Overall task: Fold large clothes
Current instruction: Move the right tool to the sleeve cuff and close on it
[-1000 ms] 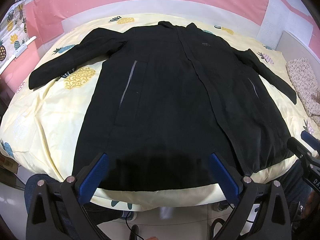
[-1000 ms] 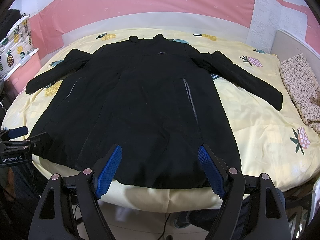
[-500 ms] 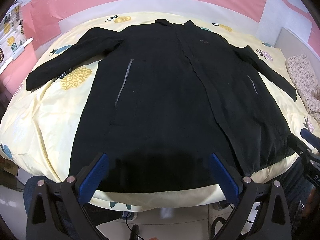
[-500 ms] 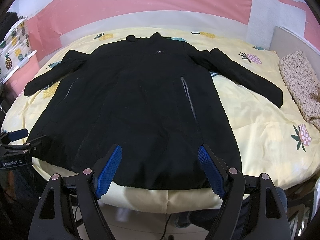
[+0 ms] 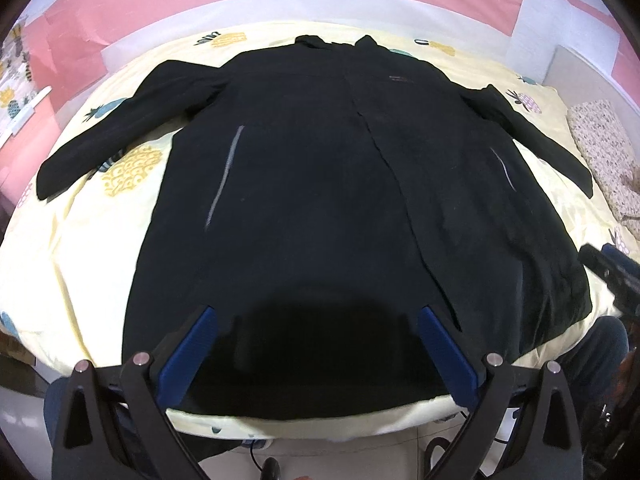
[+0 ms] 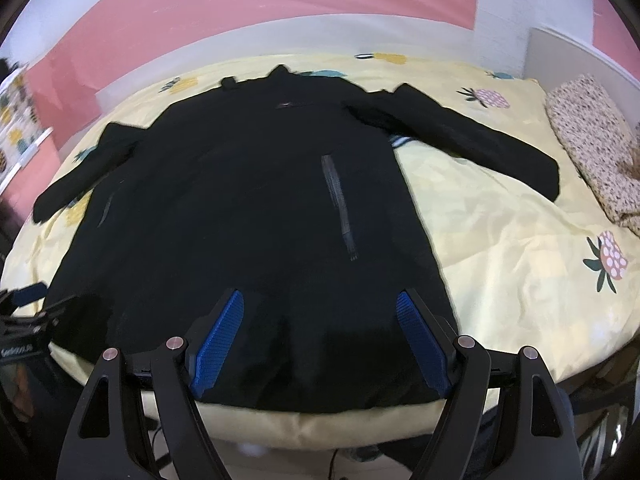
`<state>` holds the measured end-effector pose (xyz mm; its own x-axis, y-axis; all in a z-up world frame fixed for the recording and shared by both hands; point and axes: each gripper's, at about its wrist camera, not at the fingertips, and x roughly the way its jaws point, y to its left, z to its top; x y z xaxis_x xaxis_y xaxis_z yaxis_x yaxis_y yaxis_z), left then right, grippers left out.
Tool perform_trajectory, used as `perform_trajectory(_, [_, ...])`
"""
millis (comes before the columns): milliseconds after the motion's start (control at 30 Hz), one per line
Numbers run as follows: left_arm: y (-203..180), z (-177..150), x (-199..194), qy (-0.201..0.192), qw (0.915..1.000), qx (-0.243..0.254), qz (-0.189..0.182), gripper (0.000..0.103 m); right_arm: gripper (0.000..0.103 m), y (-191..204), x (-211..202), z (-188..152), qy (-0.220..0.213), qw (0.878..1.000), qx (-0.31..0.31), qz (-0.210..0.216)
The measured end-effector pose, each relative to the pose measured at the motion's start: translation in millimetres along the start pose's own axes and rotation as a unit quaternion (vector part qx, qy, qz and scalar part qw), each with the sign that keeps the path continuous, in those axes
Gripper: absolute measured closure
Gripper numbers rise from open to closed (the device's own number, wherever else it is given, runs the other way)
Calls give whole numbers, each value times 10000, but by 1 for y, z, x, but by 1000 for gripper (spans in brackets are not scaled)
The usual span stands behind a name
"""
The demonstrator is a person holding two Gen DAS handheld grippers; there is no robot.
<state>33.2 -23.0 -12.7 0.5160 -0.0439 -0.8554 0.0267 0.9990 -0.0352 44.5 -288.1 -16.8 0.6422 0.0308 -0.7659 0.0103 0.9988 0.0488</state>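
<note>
Coat (image 5: 320,184), long and black, spread flat and front up on the yellow pineapple-print bed (image 5: 60,248). From the left wrist view: nothing folded yet. Both sleeves out to the sides, left sleeve (image 5: 120,128) angled down across the sheet, collar at the far end, hem at the near edge just in front of the left gripper (image 5: 316,344). Jaws wide apart, nothing between the blue pads, hanging over the hem. Grey pocket zip (image 5: 224,176) plain on the dark cloth; front closed down the middle. Right gripper (image 5: 612,276) just visible at the right edge.

From the right wrist view, somewhat blurred: same coat (image 6: 240,208), same flat layout, right sleeve (image 6: 472,140) stretched toward a speckled cushion (image 6: 592,144). Right gripper (image 6: 320,336) also spread wide and empty above the hem. Whole job apparently ahead: sleeves in, then body folded over.
</note>
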Motion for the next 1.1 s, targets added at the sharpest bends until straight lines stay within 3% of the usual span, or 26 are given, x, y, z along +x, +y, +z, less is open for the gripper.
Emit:
perform_trajectory(300, [-29,35,24,-43,9993,379,-20,1,24,-67,36,37,77,9973,657,-312])
perform_trajectory(667, [-56,80,54,-132,9979,462,-444,1,24,-175,87,82,55,9857,1525,-717])
perform_trajectory(867, [-67,103,71,-174,9972,502,-527,1,24,-231,121,96,67,9712,2239,-810])
perform_trajectory(1100, [-77,128,88,-279,9973,539,-413,1,24,-287,152,100,27,9443,3211,-721])
